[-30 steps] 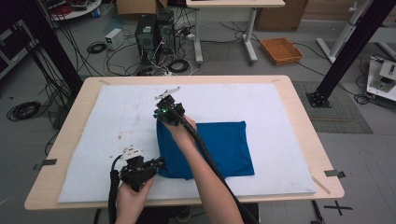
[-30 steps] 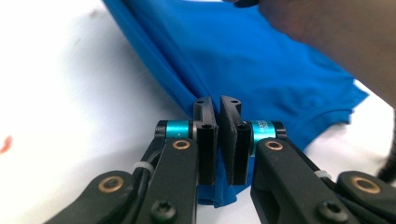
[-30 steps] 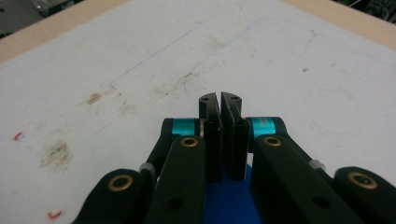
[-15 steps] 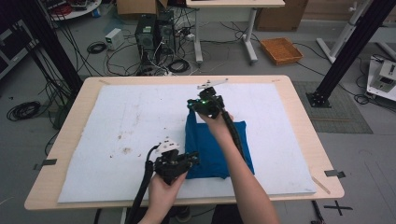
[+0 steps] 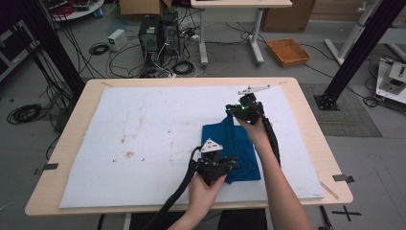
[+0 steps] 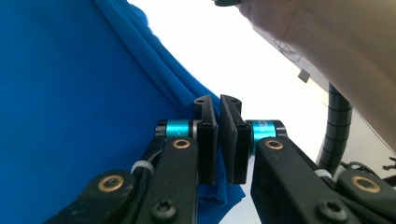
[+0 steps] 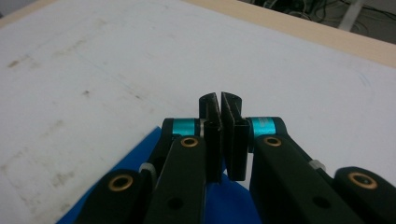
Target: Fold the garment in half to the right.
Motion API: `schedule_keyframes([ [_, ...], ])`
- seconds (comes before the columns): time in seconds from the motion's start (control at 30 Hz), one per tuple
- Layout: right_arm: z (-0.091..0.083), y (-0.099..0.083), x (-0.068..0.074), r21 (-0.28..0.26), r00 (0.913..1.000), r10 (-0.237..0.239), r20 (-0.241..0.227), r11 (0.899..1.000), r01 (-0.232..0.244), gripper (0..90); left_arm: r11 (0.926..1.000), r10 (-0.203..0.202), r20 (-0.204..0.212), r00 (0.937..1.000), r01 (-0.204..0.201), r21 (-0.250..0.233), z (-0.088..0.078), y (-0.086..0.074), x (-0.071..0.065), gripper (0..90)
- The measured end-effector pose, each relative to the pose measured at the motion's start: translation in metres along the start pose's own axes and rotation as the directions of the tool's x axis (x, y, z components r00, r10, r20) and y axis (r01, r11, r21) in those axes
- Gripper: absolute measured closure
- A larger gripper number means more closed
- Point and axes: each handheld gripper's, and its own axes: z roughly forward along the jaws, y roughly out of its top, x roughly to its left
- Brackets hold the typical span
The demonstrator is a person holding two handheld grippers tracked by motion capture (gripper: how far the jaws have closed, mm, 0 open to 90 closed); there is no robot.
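The blue cloth [image 5: 233, 149] lay folded on the white mat [image 5: 143, 139] that covered the desk [image 5: 306, 110], stretched between the two hand-held grippers. The left hand-held gripper [image 5: 225, 166] sat at the cloth's near edge, and its jaws were pinched together on a corner of the fabric. In the left hand-held gripper view, the left hand-held gripper [image 6: 219, 135] had the blue cloth [image 6: 70, 116] spreading away to its left and beneath it, with ridged folds running up from the jaws and a small tip of fabric poking out below them; bright white mat [image 6: 261, 70] lay ahead and to its right, and the person's other forearm [image 6: 327, 37] crossed above that.

The right hand-held gripper [image 5: 234, 111] was at the cloth's far corner, close to the far edge of the mat, with its grey three-cornered plate [image 5: 253, 89] on top. In the right hand-held gripper view, the right hand-held gripper [image 7: 220, 135] also had its jaws closed, with only a thin slit between the pads, and blue cloth [image 7: 224, 200] showed directly under and behind the jaws, so it was clamped on the fabric's edge. Ahead of that hand-held gripper stretched the stained white mat [image 7: 116, 60], and beyond it the pale wooden rim of the desk [image 7: 327, 37].
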Motion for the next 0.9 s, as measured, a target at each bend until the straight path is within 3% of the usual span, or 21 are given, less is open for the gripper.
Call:
schedule_keyframes([
  [0.27, -0.009, -0.023, -0.032, 0.036, 0.9963, 0.038, 0.076, 0.998, -0.041, 87.9, 0.9997, -0.005, 0.008, 1.0000, 0.004, 0.025, 0.033, 0.000, -0.011, 84.9],
  [0.33, -0.009, -0.024, -0.034, 0.043, 0.9955, 0.039, 0.087, 0.998, -0.043, 87.9, 0.9997, -0.005, 0.008, 1.0000, 0.004, 0.025, 0.033, 0.000, -0.011, 84.8],
  [0.37, -0.010, -0.027, -0.038, 0.057, 0.9936, 0.036, 0.107, 0.997, -0.042, 87.9, 0.9992, -0.008, 0.002, 1.0000, 0.008, 0.041, 0.043, -0.001, -0.012, 84.8],
  [0.5, -0.011, -0.030, -0.039, 0.064, 0.9866, 0.016, 0.163, 0.998, -0.027, 87.8, 0.9993, -0.004, 0.022, 0.9998, 0.003, 0.039, 0.050, -0.001, -0.013, 81.0],
  [0.6, -0.008, -0.037, -0.042, 0.078, 0.9775, 0.029, 0.209, 0.996, -0.046, 86.0, 0.9997, 0.007, 0.056, 0.9984, -0.008, 0.023, 0.050, -0.002, -0.015, 67.6],
  [0.67, -0.010, -0.042, -0.046, 0.066, 0.9699, 0.060, 0.236, 0.995, -0.077, 77.7, 0.9997, 0.025, 0.075, 0.9968, -0.026, 0.003, 0.048, -0.003, -0.016, 59.8],
  [0.8, -0.018, -0.048, -0.051, 0.056, 0.9575, 0.111, 0.266, 0.990, -0.130, 70.8, 0.9972, 0.070, 0.074, 0.9948, -0.067, -0.032, 0.035, 0.000, -0.017, 53.4],
  [0.9, -0.032, -0.052, -0.046, -0.002, 0.9634, 0.145, 0.225, 0.989, -0.148, 70.0, 0.9939, 0.100, 0.064, 0.9929, -0.097, -0.051, 0.017, 0.004, -0.015, 52.6],
])
